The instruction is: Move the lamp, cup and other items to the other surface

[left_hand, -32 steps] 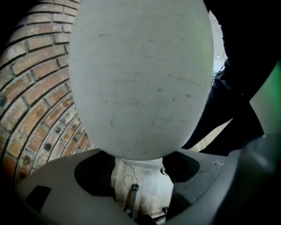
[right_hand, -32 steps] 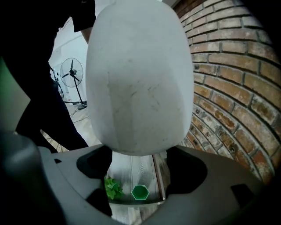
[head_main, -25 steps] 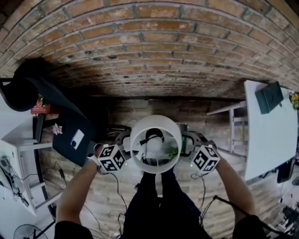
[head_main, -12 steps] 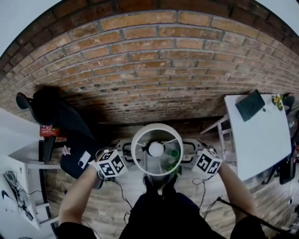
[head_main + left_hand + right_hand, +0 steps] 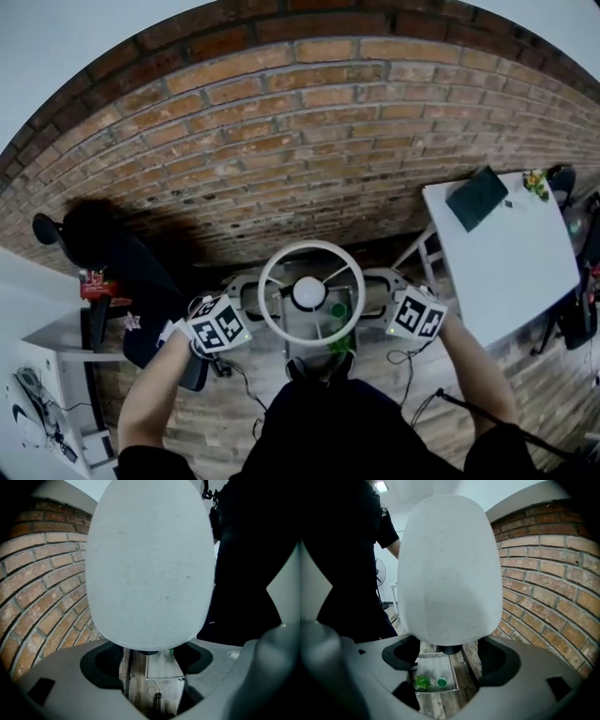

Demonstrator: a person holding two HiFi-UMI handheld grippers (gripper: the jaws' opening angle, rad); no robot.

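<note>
Since earlier: desk [image 5: 506, 253] shifted left, more brick wall [image 5: 281, 122] visible. One lamp [image 5: 309, 292], pinched under its shade by left hand-held gripper [image 5: 248, 291] and right hand-held gripper [image 5: 375, 289]; one green cup [image 5: 441, 682].

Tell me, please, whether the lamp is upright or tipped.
Upright: the head view looks straight down into the lamp, its shade showing as a round ring, and both gripper views show the shade standing vertical.
</note>
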